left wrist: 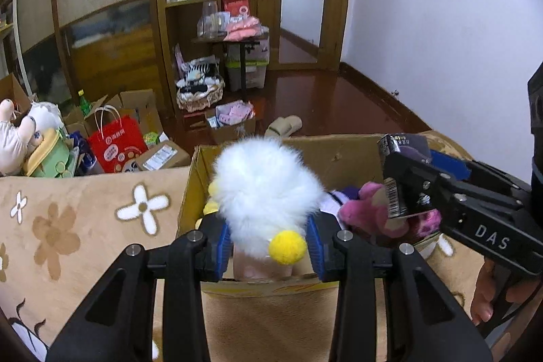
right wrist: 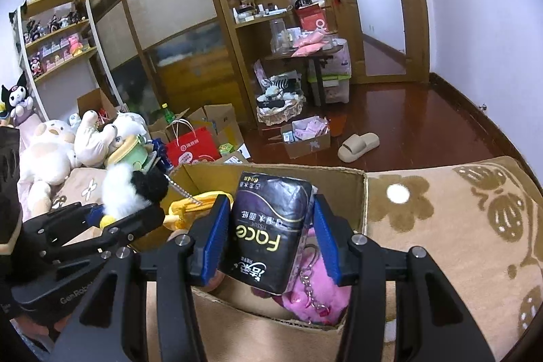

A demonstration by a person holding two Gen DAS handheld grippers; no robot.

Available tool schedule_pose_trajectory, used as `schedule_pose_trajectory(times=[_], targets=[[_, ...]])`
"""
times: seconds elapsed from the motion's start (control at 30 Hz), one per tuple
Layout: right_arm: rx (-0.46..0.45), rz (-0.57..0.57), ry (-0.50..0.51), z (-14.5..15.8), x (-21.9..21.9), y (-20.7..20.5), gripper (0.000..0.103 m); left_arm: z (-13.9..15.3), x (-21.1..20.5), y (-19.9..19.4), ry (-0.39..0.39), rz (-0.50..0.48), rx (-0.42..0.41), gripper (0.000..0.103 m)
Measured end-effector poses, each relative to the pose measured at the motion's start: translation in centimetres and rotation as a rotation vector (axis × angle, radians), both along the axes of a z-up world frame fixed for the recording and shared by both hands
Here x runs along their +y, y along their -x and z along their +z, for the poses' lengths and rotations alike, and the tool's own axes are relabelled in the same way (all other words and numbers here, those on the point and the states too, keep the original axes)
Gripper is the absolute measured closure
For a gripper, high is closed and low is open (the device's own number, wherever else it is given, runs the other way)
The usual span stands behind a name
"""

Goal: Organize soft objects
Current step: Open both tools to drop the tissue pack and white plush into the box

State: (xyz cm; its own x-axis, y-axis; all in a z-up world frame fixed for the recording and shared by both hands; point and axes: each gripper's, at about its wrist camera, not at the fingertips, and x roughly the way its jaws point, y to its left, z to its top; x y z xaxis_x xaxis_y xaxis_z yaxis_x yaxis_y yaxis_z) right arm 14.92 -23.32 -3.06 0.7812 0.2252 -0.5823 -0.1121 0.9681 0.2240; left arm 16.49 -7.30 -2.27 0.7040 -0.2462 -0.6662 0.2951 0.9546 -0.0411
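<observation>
My left gripper (left wrist: 269, 241) is shut on a white fluffy plush toy (left wrist: 264, 192) with a yellow pompom, held over the near edge of an open cardboard box (left wrist: 339, 155). My right gripper (right wrist: 269, 236) is shut on a black tissue pack (right wrist: 268, 226) labelled "Face", held above the same box (right wrist: 356, 192). A pink plush (right wrist: 315, 290) with a metal chain and a yellow toy (right wrist: 190, 206) lie inside. In the right wrist view the left gripper (right wrist: 112, 216) and its white plush (right wrist: 118, 192) are at the left.
The box stands on a beige flowered blanket (left wrist: 85, 226). Plush toys (right wrist: 51, 148), a red paper bag (right wrist: 193, 148) and cardboard boxes (right wrist: 217, 117) crowd the left. A slipper (right wrist: 358, 146) lies on the dark wood floor. Shelves and a wardrobe stand behind.
</observation>
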Motion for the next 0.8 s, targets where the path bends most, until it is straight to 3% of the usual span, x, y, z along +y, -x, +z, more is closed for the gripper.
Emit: schedule_pose_trajectory(times=[0.17, 0.23, 0.27, 0.4, 0.73, 0.8], targets=[[0.0, 0.01, 0.012, -0.7, 0.4, 0.0, 0.05, -1.2, 0.3, -0.8, 0.005, 0.012, 0.038, 0.065], [0.006, 0.012, 0.016, -0.9, 0.4, -0.1, 0.047, -1.4, 0.4, -0.9, 0.002, 0.027, 0.04, 0.057], [0.006, 0.006, 0.018, -0.9, 0.4, -0.1, 0.041, -1.4, 0.5, -0.9, 0.001, 0.04, 0.035, 0.05], [-0.011, -0.03, 0.016, -0.7, 0.0, 0.2, 0.026, -1.1, 0.5, -0.6, 0.002, 0.039, 0.027, 0.042], [-0.038, -0.099, 0.02, 1.1, -1.8, 2.0, 0.009, 1.3, 1.2, 1.8, -0.042, 0.056, -0.03, 0.021], [-0.049, -0.106, 0.019, 1.8, -2.0, 2.6, 0.001, 2.0, 1.5, 2.7, -0.049, 0.059, -0.046, 0.014]])
